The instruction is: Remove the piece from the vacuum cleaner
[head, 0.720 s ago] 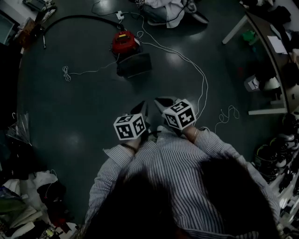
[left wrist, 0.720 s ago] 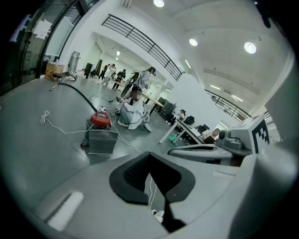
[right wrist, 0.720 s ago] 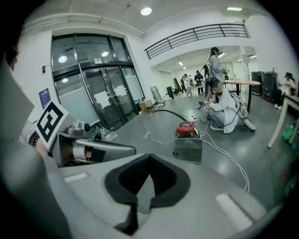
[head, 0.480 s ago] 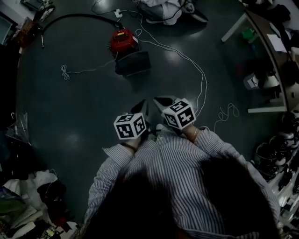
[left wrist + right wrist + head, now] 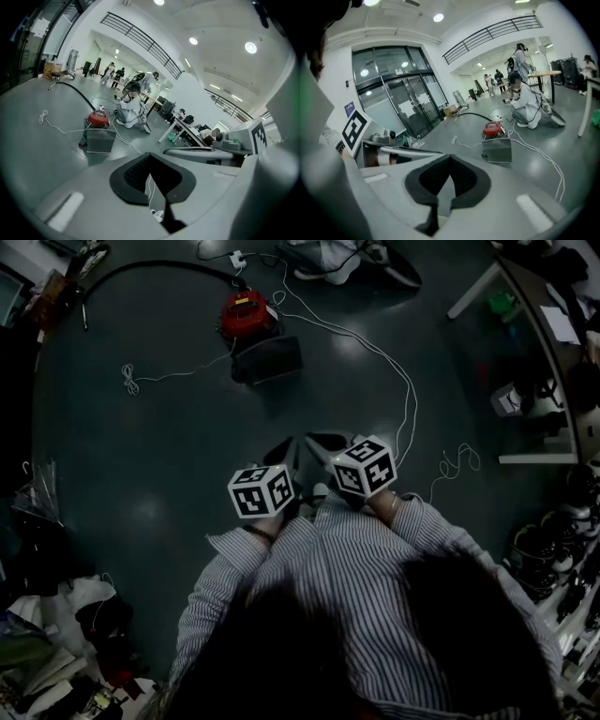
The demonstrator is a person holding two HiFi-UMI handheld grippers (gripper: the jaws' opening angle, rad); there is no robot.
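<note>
Both tools are up in front of the striped shirt, side by side, angled down toward the floor point(image 5: 141, 427). The left tool point(image 5: 289, 448) has its jaws pressed together on nothing, and the right tool point(image 5: 319, 441) is the same, pads meeting at the tips with only floor showing past them. That looks like a carrying posture for the approach, not a grasp. The target is well ahead: the red vacuum cleaner point(image 5: 247, 313) sits out on the open floor toward its far edge, with a grey box point(image 5: 268, 360) just beside it on the near side, probably the piece to come off. A black hose point(image 5: 155, 274) curves away to the left and a white cable point(image 5: 394, 371) snakes back toward us. The floor is dark, smooth and glossy under ceiling lights. It is a big hall: glass doors point(image 5: 410, 103), a desk point(image 5: 539, 324) along the right edge, and a crouching person point(image 5: 131, 108) beyond the vacuum.
</note>
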